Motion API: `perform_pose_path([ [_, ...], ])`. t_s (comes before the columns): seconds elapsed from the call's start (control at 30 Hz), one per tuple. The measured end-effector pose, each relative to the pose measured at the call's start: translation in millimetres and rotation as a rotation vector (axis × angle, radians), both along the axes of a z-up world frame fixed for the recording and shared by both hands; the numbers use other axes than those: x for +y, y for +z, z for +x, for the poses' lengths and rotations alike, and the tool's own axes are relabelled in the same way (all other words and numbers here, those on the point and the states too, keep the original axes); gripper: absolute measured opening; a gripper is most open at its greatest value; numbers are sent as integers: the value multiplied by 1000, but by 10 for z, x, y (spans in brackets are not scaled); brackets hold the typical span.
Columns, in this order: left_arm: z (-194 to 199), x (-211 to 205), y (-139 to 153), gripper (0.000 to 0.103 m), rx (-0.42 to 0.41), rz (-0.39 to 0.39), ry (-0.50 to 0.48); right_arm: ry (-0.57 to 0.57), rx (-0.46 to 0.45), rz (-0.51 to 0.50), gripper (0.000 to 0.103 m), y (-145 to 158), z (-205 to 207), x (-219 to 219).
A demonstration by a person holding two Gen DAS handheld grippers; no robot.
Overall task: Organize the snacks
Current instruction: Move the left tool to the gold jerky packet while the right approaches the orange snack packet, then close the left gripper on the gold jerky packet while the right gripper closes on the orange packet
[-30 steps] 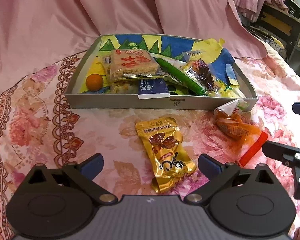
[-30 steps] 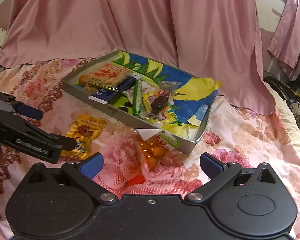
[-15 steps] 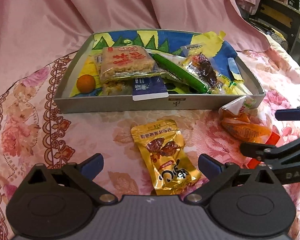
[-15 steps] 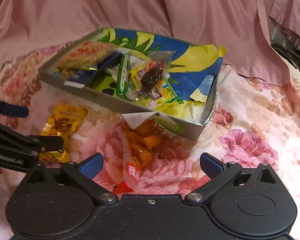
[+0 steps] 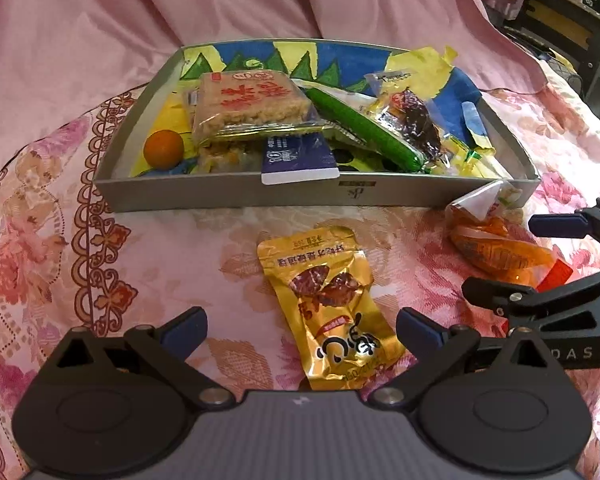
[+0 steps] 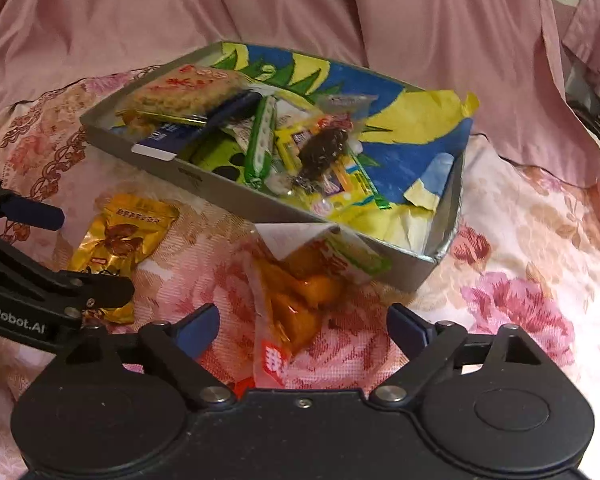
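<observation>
Both pairs of jaws are standing wide apart and holding nothing. Left gripper is hovering low over the gold pouch, which is lying flat on the flowered bedcover, just in front of the tray and apart from its wall. Right gripper is hovering over the orange packet, whose far end is resting against the tray's near corner. Other snacks are already lying inside the tray: a rice cracker pack, a green stick and a small orange ball.

Assessment: both loose items appear light, soft and crinkly, with slick film surfaces likely to slide between smooth pads. The gold pouch is looking puffed at its middle; a pinch across its near sealed edge should be giving the firmer hold. The orange packet is looking lumpy and limp, so it is likely to sag when lifted; gripping its flat red end nearest the gripper seems safest. The soft bedcover will be yielding under pressure, risking a pinch of cloth.
</observation>
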State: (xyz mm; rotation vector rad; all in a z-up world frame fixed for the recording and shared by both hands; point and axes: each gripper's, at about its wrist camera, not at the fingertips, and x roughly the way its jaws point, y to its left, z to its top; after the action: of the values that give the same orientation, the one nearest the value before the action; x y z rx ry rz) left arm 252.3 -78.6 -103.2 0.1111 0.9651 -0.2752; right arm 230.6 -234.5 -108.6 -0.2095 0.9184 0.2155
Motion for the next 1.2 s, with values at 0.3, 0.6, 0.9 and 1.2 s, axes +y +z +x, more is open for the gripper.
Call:
perform_pose_path([
  [0.3,34,-11,-40,100,20,-31,-15,2,14,16,82,-59,6,16],
  [0.6,60,-59,-61,92,23,-27,-36,-21,-1,59,72,-81,48,-10],
  [0.9,65,-79,-69,83,12,-18,-47,-18,5,72,62,-101,73,15],
  [1.2,21,-100,-40,64,9,-9,-70,2,2,58,48,-80,49,59],
])
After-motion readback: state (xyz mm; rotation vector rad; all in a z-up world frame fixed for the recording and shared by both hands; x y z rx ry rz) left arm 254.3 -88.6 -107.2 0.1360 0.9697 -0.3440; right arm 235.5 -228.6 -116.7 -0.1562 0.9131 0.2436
